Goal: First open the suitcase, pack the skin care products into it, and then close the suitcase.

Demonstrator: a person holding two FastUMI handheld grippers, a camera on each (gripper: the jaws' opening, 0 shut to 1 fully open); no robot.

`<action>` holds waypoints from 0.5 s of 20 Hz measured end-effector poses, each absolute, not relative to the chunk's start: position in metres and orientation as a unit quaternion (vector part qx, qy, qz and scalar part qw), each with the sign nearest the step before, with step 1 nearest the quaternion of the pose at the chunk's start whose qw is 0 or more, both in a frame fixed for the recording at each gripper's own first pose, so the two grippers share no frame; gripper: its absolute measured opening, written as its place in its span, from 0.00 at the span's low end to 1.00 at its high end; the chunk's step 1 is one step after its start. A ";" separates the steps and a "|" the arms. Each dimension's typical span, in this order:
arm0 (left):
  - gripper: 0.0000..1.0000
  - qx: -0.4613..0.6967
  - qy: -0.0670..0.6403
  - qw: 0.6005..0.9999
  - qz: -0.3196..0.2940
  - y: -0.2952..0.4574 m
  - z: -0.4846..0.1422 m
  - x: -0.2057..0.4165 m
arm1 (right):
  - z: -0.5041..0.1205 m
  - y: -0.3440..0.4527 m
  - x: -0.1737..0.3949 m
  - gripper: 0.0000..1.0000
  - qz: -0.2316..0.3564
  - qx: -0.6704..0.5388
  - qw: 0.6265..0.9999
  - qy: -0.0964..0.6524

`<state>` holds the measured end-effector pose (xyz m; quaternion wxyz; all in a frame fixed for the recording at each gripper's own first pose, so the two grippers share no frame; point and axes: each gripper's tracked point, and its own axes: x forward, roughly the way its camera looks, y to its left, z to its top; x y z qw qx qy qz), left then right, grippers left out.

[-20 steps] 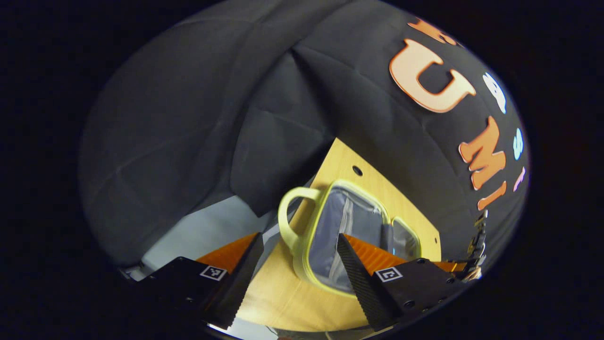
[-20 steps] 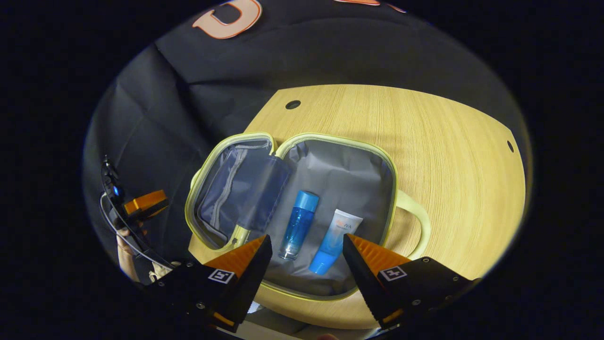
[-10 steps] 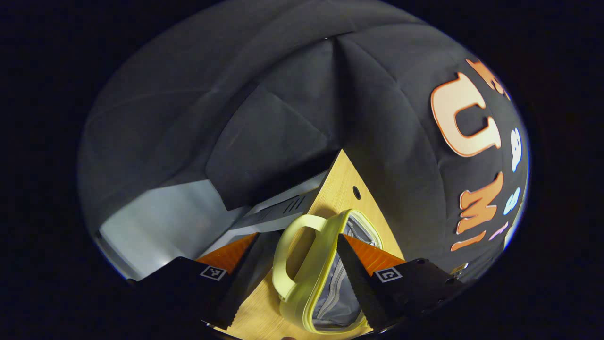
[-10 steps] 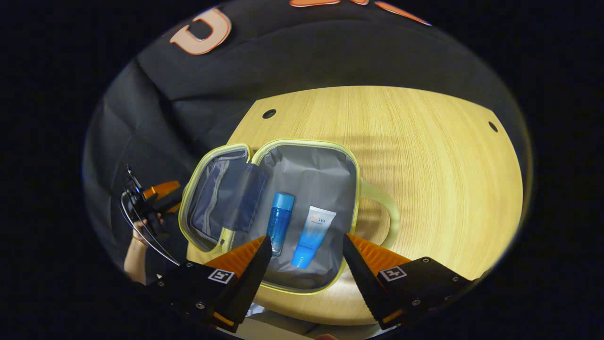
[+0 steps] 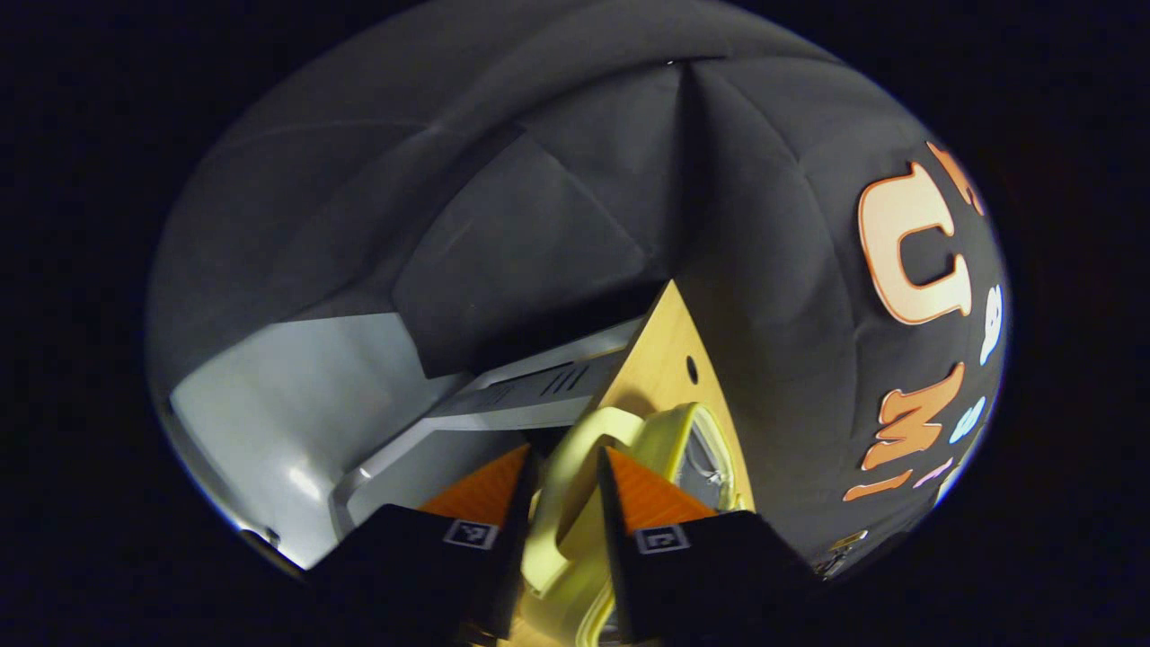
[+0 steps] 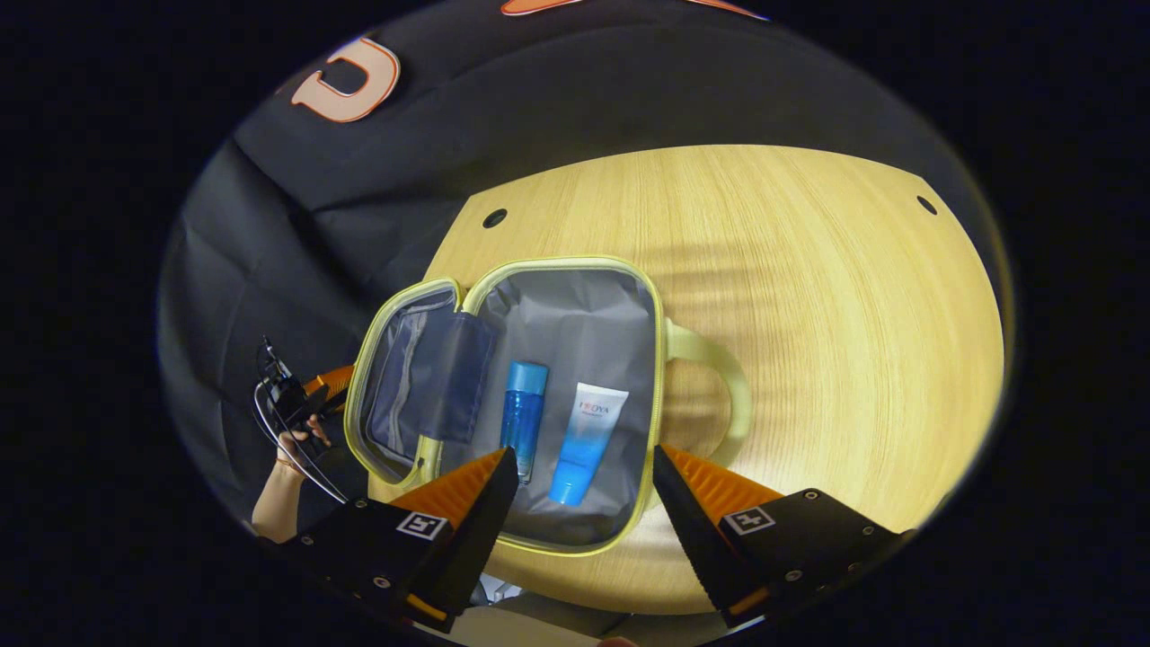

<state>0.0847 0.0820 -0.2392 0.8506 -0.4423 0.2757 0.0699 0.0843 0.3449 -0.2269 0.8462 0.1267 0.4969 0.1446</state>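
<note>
A light wooden table (image 6: pixel 809 296) stands before the booth's black cloth wall. Nearest, the right gripper (image 6: pixel 584 467) hangs spread above the open suitcase (image 6: pixel 575 314), where 2 skin care products, a blue bottle (image 6: pixel 523 409) and a tube (image 6: pixel 586 436), lie side by side. Far left, the left gripper (image 5: pixel 566 485) pinches the suitcase handle (image 5: pixel 575 458).

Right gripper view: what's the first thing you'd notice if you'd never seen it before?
The open yellow-green suitcase lying flat on the wooden table, with a blue bottle and a blue-and-white tube side by side on its grey lining. In the left gripper view, the left gripper has its fingers on either side of a handle of the suitcase.
</note>
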 end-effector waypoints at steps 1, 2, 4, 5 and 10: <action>0.22 -0.429 0.274 0.858 0.065 0.081 -0.239 0.091 | -0.229 0.342 0.085 0.96 0.143 0.121 0.847 0.496; 0.13 -0.414 0.273 0.867 0.055 0.078 -0.234 0.092 | -0.229 0.340 0.083 0.96 0.143 0.119 0.848 0.496; 0.06 -0.382 0.281 0.878 0.058 0.074 -0.227 0.089 | -0.227 0.338 0.085 0.96 0.144 0.122 0.850 0.492; 0.05 -0.362 0.285 0.885 0.062 0.075 -0.220 0.084 | -0.226 0.337 0.087 0.96 0.143 0.124 0.851 0.489; 0.05 -0.274 0.290 0.914 0.076 0.063 -0.173 0.081 | -0.213 0.324 0.094 0.96 0.139 0.136 0.860 0.472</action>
